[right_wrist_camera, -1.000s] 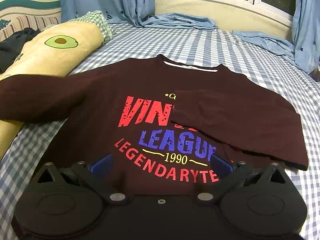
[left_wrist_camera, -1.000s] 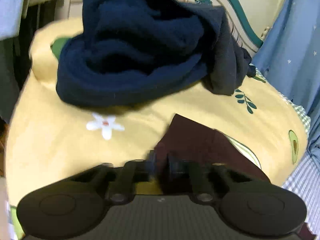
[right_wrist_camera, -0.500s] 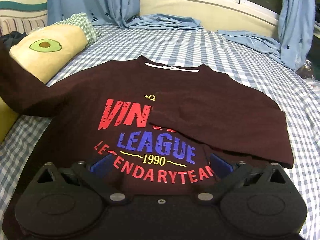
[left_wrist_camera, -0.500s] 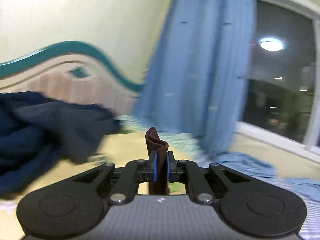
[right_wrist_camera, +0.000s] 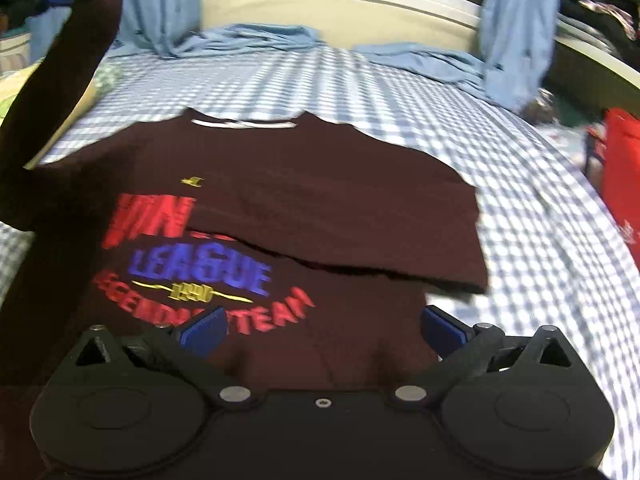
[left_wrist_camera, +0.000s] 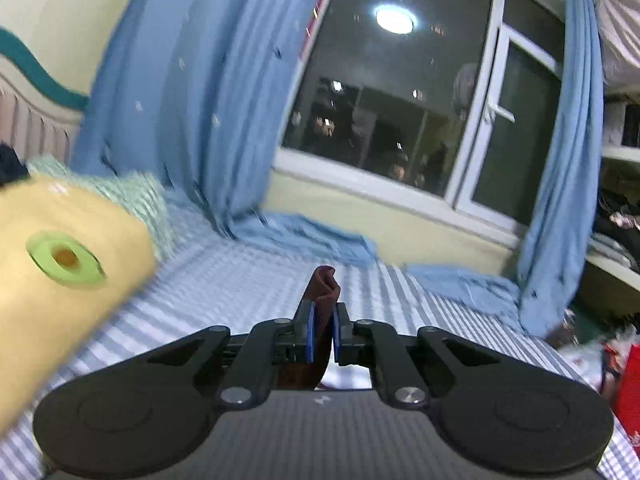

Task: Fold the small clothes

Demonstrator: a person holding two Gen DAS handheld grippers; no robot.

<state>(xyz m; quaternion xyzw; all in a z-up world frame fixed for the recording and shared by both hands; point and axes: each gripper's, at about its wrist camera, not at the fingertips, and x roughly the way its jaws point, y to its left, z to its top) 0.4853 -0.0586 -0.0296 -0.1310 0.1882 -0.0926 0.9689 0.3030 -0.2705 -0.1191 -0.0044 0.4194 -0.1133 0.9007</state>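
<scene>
A dark maroon long-sleeved shirt (right_wrist_camera: 304,184) with red and blue lettering lies flat on the checked bed. Its right sleeve (right_wrist_camera: 360,236) is folded across the chest. Its left sleeve (right_wrist_camera: 68,80) is lifted high at the left of the right wrist view. My left gripper (left_wrist_camera: 322,330) is shut on the cuff of that sleeve (left_wrist_camera: 325,286), which sticks up between the blue pads. My right gripper (right_wrist_camera: 320,330) is open and empty, low over the shirt's hem.
A yellow avocado-print pillow (left_wrist_camera: 60,264) lies at the left. Blue curtains (left_wrist_camera: 192,92) hang by the window (left_wrist_camera: 400,112), pooling on the blue-checked bedsheet (right_wrist_camera: 540,240). A red object (right_wrist_camera: 622,168) sits at the bed's right edge.
My left gripper has risen off the pillow with the sleeve cuff and swung right toward the window. The sleeve now hangs high. My right gripper stayed open over the hem.
</scene>
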